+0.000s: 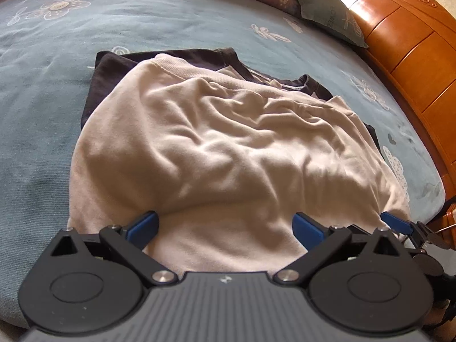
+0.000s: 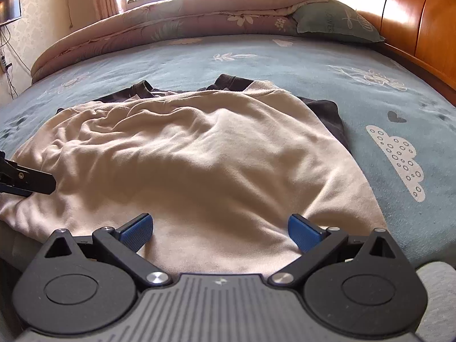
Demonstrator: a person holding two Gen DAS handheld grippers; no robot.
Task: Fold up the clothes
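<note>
A cream garment [image 1: 216,148] [image 2: 193,154] lies rumpled on the bed, draped over a dark garment [image 1: 105,79] [image 2: 327,111] whose edges stick out at the far side. My left gripper [image 1: 226,222] is open, its blue pads spread just above the cream cloth's near hem. My right gripper [image 2: 219,223] is open too, hovering over the near hem further right. The right gripper's blue tip [image 1: 396,222] shows at the right of the left wrist view. The left gripper's black finger [image 2: 31,182] pokes in at the left of the right wrist view.
The bed has a blue-grey sheet [image 2: 370,65] with white flower and cloud prints. A folded quilt [image 2: 176,20] and a teal pillow [image 2: 336,22] lie along the far side. A wooden headboard [image 1: 407,42] runs on the right.
</note>
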